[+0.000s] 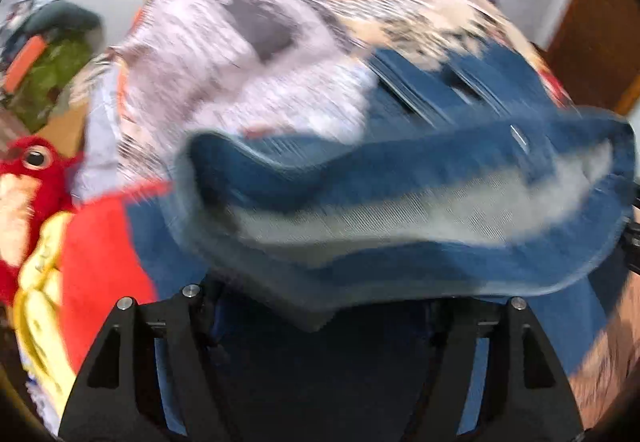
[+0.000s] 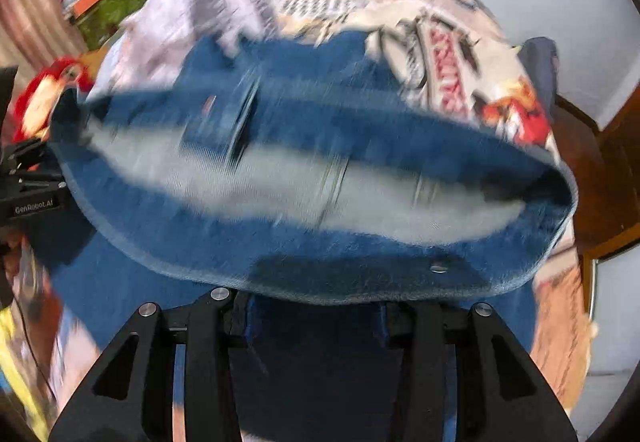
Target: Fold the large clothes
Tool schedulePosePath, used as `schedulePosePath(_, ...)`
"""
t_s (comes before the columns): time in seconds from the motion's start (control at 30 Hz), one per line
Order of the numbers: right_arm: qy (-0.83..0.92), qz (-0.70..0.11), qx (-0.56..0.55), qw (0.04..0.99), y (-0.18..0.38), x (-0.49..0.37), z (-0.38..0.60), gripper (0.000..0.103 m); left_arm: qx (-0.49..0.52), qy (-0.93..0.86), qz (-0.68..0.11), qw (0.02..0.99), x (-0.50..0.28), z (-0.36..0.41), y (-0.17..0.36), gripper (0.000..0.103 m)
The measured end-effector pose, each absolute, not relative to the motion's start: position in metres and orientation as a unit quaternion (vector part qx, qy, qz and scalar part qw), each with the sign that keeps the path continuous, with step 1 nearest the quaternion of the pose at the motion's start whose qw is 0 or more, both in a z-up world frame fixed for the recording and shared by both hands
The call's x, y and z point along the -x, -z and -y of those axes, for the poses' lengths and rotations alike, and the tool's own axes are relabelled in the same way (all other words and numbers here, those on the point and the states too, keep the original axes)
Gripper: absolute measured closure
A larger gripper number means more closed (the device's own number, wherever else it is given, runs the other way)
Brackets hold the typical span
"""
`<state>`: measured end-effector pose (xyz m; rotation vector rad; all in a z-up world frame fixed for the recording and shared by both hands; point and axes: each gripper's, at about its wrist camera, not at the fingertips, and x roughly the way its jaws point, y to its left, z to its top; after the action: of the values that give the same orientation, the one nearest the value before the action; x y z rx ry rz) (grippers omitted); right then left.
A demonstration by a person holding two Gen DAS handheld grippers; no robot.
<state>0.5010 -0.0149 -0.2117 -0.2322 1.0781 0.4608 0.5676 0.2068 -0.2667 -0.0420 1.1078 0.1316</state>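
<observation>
Two grippers, left gripper (image 1: 320, 306) and right gripper (image 2: 316, 306), seem to pinch the jeans (image 1: 400, 193) waistband, lifted above the printed bed (image 1: 248, 53). Folding looks barely begun.

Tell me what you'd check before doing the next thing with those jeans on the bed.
1. Left hand-held gripper has hold of the jeans: cannot tell; the denim waistband drapes over its fingertips and hides them.
2. Right hand-held gripper has hold of the jeans: cannot tell, for the same reason.
3. Both grippers at the same end of the garment: ok; each view shows the open waistband with its pale lining right in front.
4. Jeans lie on the patterned bedspread: ok; the legs stretch away across it.
5. Red plush toy clear of the jeans: ok; it sits off to the left side.
6. Picture sharp enough to judge creases: not ok; both views are motion-blurred.
</observation>
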Motion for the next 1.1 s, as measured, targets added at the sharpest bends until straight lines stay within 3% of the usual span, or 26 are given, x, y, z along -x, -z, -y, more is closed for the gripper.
schedulePosePath(0.07, -0.194, -0.485, 0.098, 0.847, 0.198, -0.516, 0.016, 0.064, 0.060, -0.061, -0.524, 0.848, -0.580, -0.221, 0.258, 0.041)
schedulePosePath(0.2, -0.140, -0.424, 0.065, 0.892, 0.166, -0.526, 0.020, 0.064, 0.065, -0.149, -0.446, 0.880, -0.576, -0.243, 0.224, 0.041)
schedulePosePath(0.33, -0.182, -0.422, 0.032, 0.887, 0.156, -0.512, 0.022, 0.064, 0.078, -0.128, -0.435, 0.888, -0.561, -0.247, 0.211, 0.041)
schedulePosePath(0.77, -0.276, -0.444, 0.134, 0.842, 0.191, -0.423, -0.020, 0.064, -0.020, -0.040, -0.447, 0.893, -0.498, -0.167, 0.220, 0.041)
schedulePosePath(1.07, -0.267, -0.468, 0.137, 0.831, 0.215, -0.424, -0.024, 0.064, -0.033, -0.065, -0.450, 0.890, -0.480, -0.149, 0.242, 0.038)
schedulePosePath(1.1, -0.258, -0.478, 0.133, 0.829, 0.220, -0.427, -0.020, 0.057, -0.027, -0.073, -0.452, 0.889, -0.478, -0.153, 0.247, 0.037)
